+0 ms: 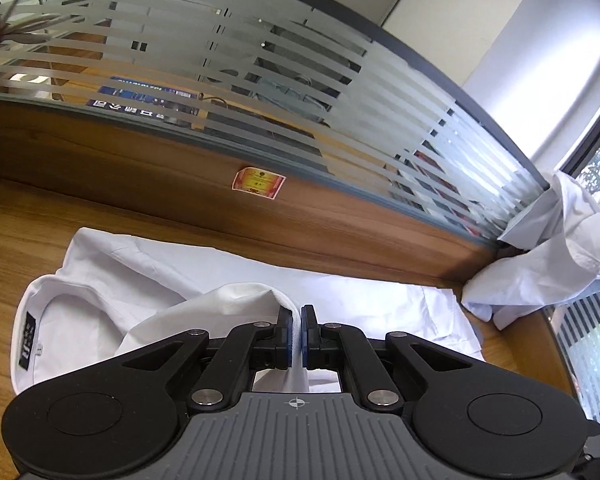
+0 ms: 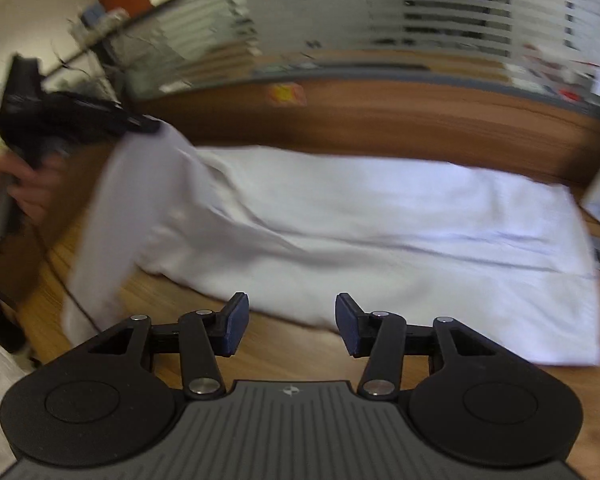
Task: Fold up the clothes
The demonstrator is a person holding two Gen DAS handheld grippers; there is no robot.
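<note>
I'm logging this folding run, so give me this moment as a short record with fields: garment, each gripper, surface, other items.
garment: white shirt spread on the desk, collar with a dark label at one end
left gripper: left gripper shut on a fold of the shirt's fabric, lifting it off the rest
right gripper: right gripper open, empty, over bare wood just short of the shirt's near edge
surface: wooden desk with a wooden back panel and striped glass partition
other items: crumpled white garment in the desk's corner; orange sticker on the panel

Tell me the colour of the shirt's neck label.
Black with pale lettering, on the white shirt's neck label; clearest in the left wrist view.
</note>
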